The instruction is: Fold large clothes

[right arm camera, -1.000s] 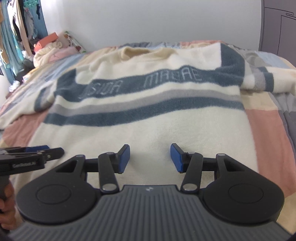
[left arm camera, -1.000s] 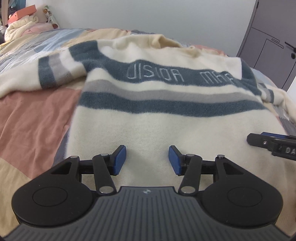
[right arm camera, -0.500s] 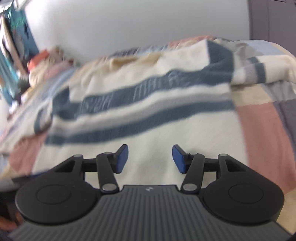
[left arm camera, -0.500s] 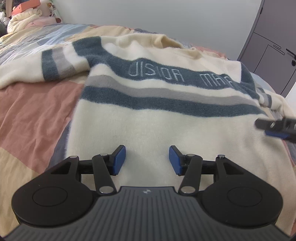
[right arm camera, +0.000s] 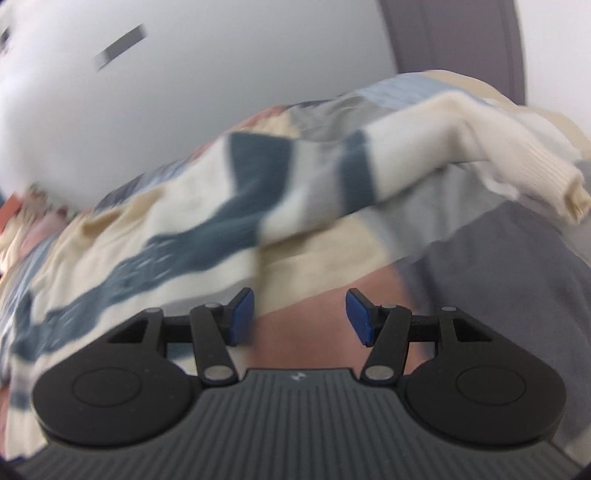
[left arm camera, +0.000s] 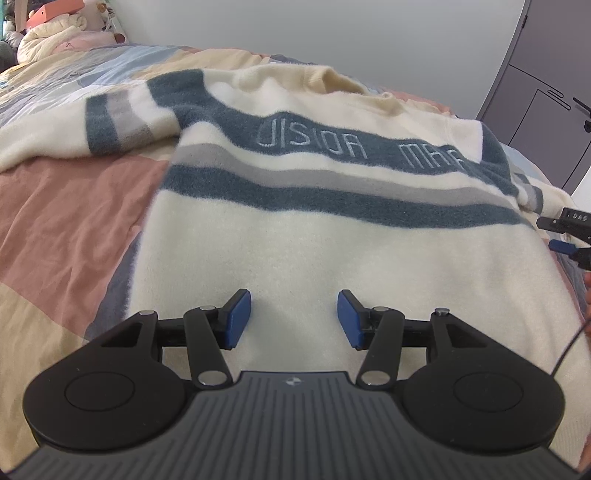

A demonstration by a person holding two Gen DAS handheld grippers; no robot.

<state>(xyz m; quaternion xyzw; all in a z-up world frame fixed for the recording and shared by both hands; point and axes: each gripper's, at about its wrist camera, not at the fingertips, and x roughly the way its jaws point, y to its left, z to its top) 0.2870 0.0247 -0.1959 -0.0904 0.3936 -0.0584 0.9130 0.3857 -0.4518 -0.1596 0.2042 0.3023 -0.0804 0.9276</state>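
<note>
A cream sweater (left arm camera: pixel 332 258) with blue and grey stripes and lettering lies spread flat on the bed, neck at the far side. My left gripper (left arm camera: pixel 293 319) is open and empty, low over the sweater's lower body. My right gripper (right arm camera: pixel 299 315) is open and empty beside the sweater's right edge, over the bedspread; it also shows at the right edge of the left wrist view (left arm camera: pixel 569 236). The sweater's right sleeve (right arm camera: pixel 424 147) lies ahead of it, cuff to the right. The right wrist view is blurred.
The bed has a patchwork bedspread (left arm camera: pixel 62 221) in pink, beige, blue and grey. Pillows and soft things (left arm camera: pixel 55 33) are piled at the far left corner. A grey wardrobe (left arm camera: pixel 546 92) stands at the right. A white wall is behind the bed.
My right gripper swung right and tilted, from over the sweater's body to its right side near the sleeve. My left gripper moved slightly forward. Both stayed open.
</note>
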